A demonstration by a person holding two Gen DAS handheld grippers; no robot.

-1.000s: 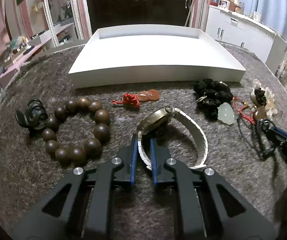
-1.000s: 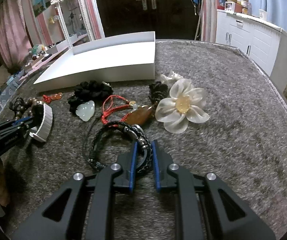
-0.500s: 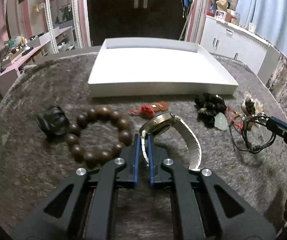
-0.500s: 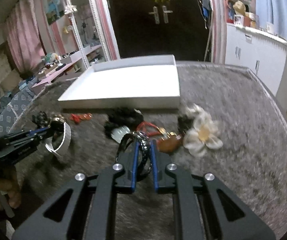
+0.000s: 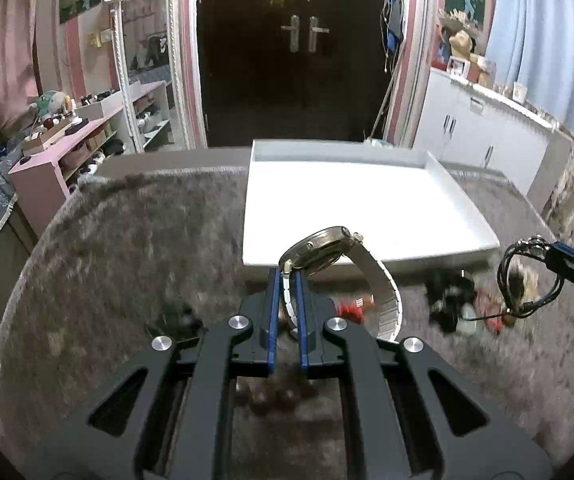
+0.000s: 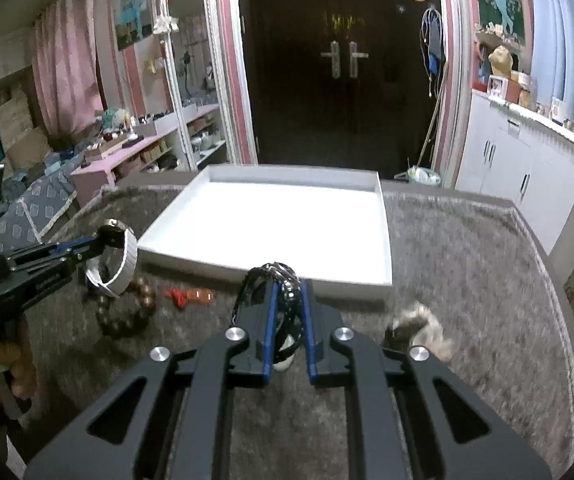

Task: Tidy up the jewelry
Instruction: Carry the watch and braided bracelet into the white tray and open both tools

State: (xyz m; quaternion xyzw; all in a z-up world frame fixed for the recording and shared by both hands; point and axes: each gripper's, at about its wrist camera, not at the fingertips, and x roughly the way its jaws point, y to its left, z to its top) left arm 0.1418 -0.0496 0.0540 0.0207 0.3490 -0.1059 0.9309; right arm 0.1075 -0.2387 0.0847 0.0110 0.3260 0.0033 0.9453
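While both pieces hang clear of grey bench (image 5: 127, 264), white tray (image 5: 351, 208) sits frame centre, empty. Left tongs (image 5: 287, 280) pinch watch (image 5: 327, 246) by strap; right tongs (image 6: 289, 286) pinch black cord bracelet (image 6: 275, 276). Risk: thin-strap grip lets watch swing, slip. Leftover pieces lower frame blurred, partly hidden.

Dim, warm indoor light; brightest on the shallow white rectangular tray (image 5: 367, 200), nearly blown out in both views; dark double door (image 6: 343, 60) behind almost black; grey fuzzy table cover (image 5: 127, 240) smeared by motion blur; strong fisheye bending and black corners.
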